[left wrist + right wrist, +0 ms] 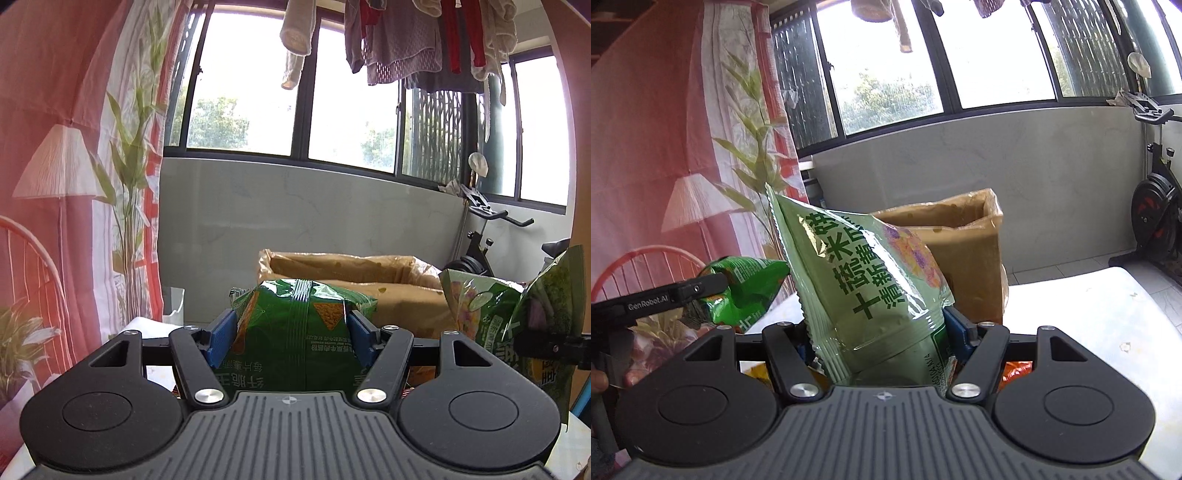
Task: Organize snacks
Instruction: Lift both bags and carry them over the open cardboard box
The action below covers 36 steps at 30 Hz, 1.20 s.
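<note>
The dark green snack bag (295,332) is glossy plastic film, crinkled and throwing bright highlights. The pale green snack bag (871,291) has the same shiny film with a serrated seam along its left edge. The blue pads (223,338) on the left gripper (291,339) look like matt, finely textured plastic or rubber; its black links are smooth matt plastic with bright metal pins, and its grey body is ribbed. The far cardboard box (964,251) is rough brown paperboard. The curtain (66,147) is thin printed cloth, creased.
</note>
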Motion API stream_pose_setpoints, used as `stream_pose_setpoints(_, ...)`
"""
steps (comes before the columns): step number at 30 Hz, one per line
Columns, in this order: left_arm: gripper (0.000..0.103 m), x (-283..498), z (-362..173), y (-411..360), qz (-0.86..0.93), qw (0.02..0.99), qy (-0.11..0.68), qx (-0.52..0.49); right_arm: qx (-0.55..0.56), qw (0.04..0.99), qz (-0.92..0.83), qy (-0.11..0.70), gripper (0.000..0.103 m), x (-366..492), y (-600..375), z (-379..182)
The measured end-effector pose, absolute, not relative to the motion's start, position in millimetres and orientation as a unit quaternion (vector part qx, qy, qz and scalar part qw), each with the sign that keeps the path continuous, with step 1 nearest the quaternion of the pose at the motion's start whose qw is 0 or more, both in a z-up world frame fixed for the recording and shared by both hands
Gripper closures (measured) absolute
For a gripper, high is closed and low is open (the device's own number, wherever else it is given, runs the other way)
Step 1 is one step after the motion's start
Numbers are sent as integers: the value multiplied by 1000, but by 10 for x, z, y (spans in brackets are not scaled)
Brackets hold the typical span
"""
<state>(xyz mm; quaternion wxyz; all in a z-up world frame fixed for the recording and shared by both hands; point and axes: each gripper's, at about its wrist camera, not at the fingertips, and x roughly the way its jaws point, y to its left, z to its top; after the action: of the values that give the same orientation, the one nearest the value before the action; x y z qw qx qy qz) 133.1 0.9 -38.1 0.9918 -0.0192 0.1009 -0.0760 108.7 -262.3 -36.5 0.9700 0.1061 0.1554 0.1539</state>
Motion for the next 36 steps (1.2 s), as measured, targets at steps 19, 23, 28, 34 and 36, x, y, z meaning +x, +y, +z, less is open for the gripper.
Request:
stream_pose_setpoints(19,35,1827,132,-123,-105,991,86,-20,115,977,145,108,35,1985,-2750,270)
stream_pose_setpoints(23,35,2122,224,-151,-107,990,93,-14,120,977,140,108,35,2280,-2747,304)
stream_pose_setpoints(28,35,2488,316,-215,-111,989,92,-15,129,975,143,112,35,2692,-2771,387)
stream_pose_setpoints(34,35,2968,287,-322,-117,986,116,-24,139,966,137,167,35,3217,-2738,368)
stream_pose_setpoints(36,35,3084,244,-345,-118,985,121,-24,151,958,132,203,35,3378,-2741,327)
